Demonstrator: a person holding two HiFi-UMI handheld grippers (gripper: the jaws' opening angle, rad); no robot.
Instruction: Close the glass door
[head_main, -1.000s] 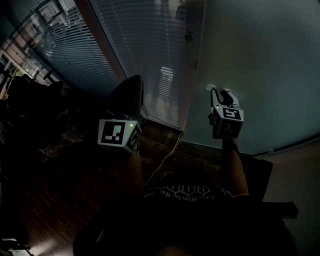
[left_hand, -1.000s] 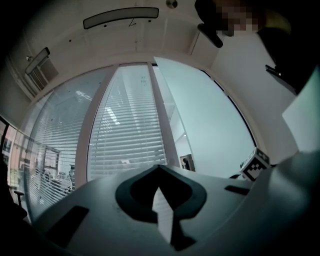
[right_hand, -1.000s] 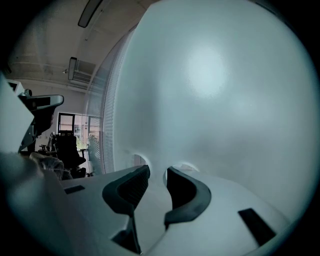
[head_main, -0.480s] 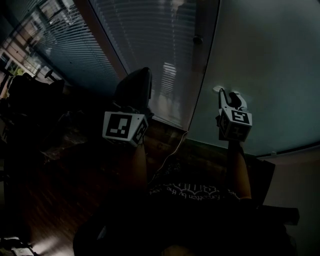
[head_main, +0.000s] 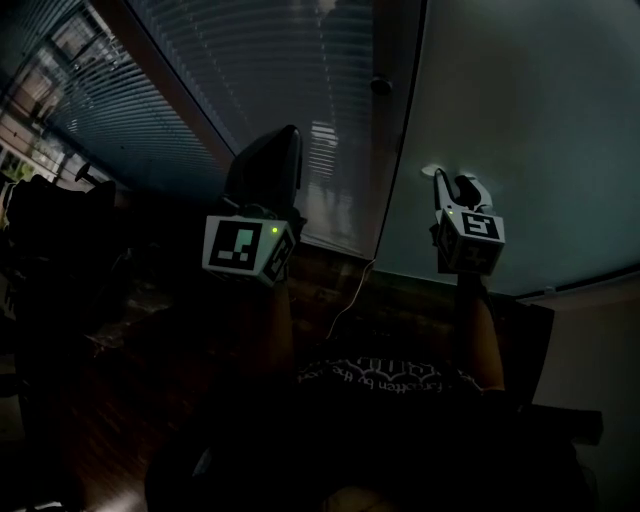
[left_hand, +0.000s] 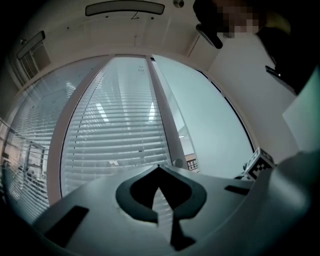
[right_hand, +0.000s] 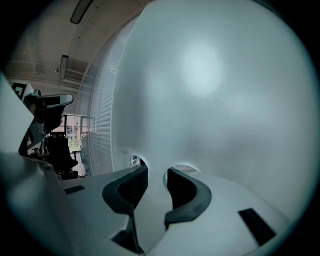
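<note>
The frosted glass door fills the right of the head view; its dark edge runs down beside a slatted-blind glass panel. My right gripper has its fingertips against the frosted pane, jaws a little apart with nothing between them. In the right gripper view the gripper meets the door head-on. My left gripper is raised in front of the blinds, jaws together and empty. The left gripper view shows this gripper pointing at the blinds and the door.
A round fitting sits on the door's edge. A thin cable trails down to the dark wooden floor. An office chair and dark furniture stand to the left.
Both grippers have risen slightly and shifted right in the head view. The right gripper has stayed against the frosted pane, still slightly open; the left has stayed shut.
</note>
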